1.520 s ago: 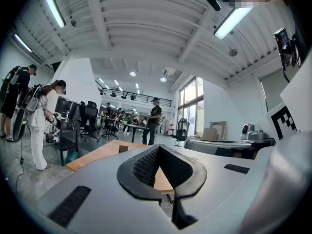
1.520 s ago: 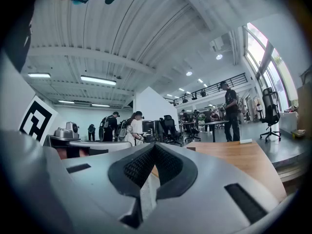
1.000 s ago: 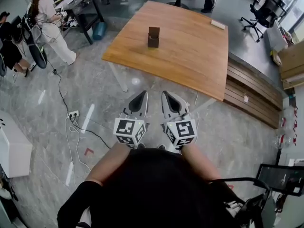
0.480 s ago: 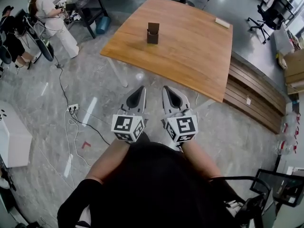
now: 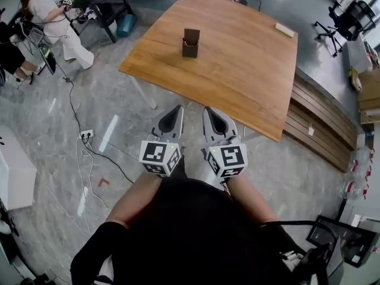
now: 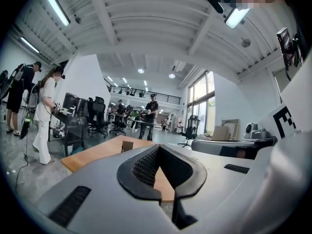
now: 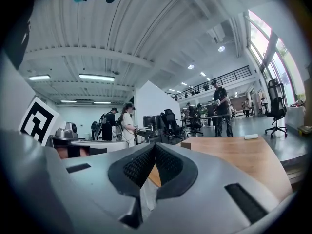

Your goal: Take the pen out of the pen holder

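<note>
Well ahead of both tongs, the dark brown pen holder stands upright on the wooden counter, toward its far-left part and away from every edge. Something pale shows at its open top, too small to tell whether it is the pen. A small white block lies near the counter's far right edge, well apart from the holder.

The left tongs and right tongs are held side by side close to the person's body, over the grey floor short of the counter's near edge. Both point toward the holder, which lies between their two lines, a little nearer the left one. Each pair has its jaws closed tip to tip with nothing held; only bare counter wood shows through the gap behind the tips.

A cable runs across the floor to a power strip at the left. A person in white stands at the far left.
</note>
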Available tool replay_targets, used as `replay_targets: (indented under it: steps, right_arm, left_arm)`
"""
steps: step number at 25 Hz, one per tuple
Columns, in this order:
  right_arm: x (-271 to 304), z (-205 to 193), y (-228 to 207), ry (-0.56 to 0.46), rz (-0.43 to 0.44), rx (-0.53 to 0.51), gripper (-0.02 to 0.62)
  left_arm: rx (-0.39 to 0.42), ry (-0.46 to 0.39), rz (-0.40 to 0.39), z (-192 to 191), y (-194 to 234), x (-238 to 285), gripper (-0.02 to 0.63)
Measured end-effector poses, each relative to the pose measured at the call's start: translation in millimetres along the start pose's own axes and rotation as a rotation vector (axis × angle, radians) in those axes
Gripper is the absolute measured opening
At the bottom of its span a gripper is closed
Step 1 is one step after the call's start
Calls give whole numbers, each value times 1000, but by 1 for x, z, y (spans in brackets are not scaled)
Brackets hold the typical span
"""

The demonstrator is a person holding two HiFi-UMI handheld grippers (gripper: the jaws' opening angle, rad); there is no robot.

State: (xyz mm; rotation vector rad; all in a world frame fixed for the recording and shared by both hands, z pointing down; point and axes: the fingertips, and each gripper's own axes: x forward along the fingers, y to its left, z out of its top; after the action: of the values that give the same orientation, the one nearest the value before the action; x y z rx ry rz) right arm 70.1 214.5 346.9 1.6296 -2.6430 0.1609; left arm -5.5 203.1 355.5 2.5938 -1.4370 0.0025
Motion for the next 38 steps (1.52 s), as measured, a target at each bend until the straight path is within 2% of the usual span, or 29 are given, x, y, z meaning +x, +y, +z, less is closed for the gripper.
replay_targets:
  steps: [7,13,18,28,38]
  right_arm:
    - [110,-10,-31,40,-7,12,14]
    - [216,-2,-57,61,-19,32,14]
    - [282,-1,-83,72,-56,46,14]
    - [350,-12,-131,123,-92,51,14]
    - [402,-55,-158,222,-40,55,14]
  left_arm:
    - [-27,32,-27,-5,70,91,0]
    - [-24,69,-67,10,137,171,1]
    - [-23,83,-91,17,183,228,2]
    - [-42,147,-110,3,222,294,1]
    - [-67,231,-50,-31,253,340,1]
